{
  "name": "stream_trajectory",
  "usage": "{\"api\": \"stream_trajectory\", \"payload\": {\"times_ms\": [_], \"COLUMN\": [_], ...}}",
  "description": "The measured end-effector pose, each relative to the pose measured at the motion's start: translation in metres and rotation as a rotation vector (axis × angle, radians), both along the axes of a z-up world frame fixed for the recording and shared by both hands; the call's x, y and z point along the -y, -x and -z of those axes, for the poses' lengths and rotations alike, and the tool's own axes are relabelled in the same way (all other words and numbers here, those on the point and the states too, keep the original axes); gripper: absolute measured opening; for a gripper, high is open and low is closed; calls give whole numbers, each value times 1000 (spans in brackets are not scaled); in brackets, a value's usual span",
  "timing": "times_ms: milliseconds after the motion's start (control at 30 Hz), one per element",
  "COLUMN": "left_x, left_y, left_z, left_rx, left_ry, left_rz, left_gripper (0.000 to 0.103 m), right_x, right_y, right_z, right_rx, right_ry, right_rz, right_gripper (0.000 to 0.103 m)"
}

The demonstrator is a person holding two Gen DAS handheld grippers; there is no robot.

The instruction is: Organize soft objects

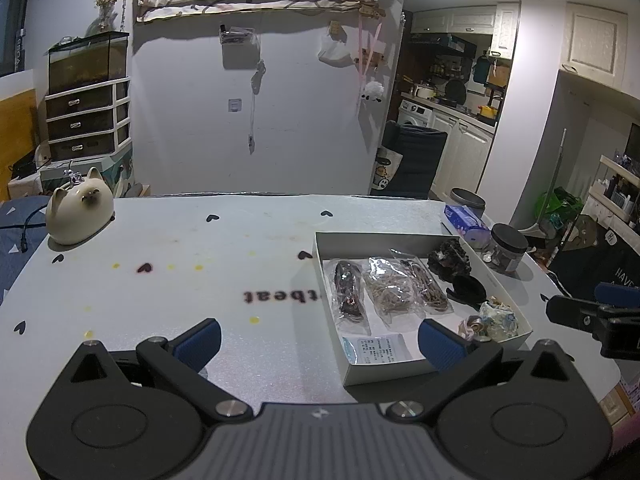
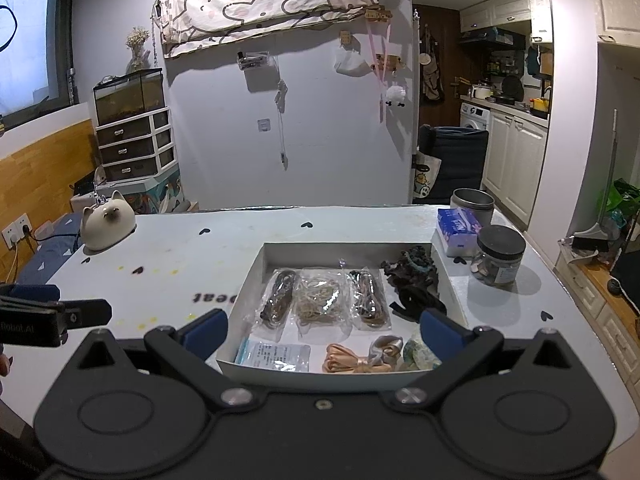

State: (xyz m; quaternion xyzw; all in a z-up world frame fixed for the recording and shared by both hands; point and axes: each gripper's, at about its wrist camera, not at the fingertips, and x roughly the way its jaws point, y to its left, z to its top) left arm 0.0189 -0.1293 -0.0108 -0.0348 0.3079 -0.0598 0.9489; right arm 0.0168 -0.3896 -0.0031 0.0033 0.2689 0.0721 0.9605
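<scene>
Both grippers gape empty before a white box of soft things.

Left gripper point(image 1: 320, 340) hovers over the table point(image 1: 160, 280), upside-down print "beat" just ahead; box point(image 2: 256, 272) lies ahead of the right gripper point(image 2: 322, 330), holding three bagged bundles, ribbons point(image 2: 352, 358), a printed packet point(image 2: 276, 356).

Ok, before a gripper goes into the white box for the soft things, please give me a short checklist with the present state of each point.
1. Left gripper open and empty: ok.
2. Right gripper open and empty: ok.
3. White box uncovered, contents reachable from above: ok.
4. Peach ribbon lies loose at the near wall, nothing on top: ok.
5. Three clear bags side by side, apart from the ribbon: ok.
6. Glass jar and tissue pack stand outside the box, at its right side: ok.
</scene>
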Motion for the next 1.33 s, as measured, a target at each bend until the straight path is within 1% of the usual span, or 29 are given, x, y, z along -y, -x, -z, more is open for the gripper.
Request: {"api": "stream_trajectory", "payload": {"times_ms": [1333], "left_x": [-2], "left_y": [2], "left_z": [-3], "left_rx": [6], "left_ry": [-1], "left_rz": [-2], "left_gripper": [103], "right_x": [-1], "right_y": [-1], "right_z": [1], "right_rx": [2], "right_ry": [-3], "right_rz": [2], "right_gripper": [103]}}
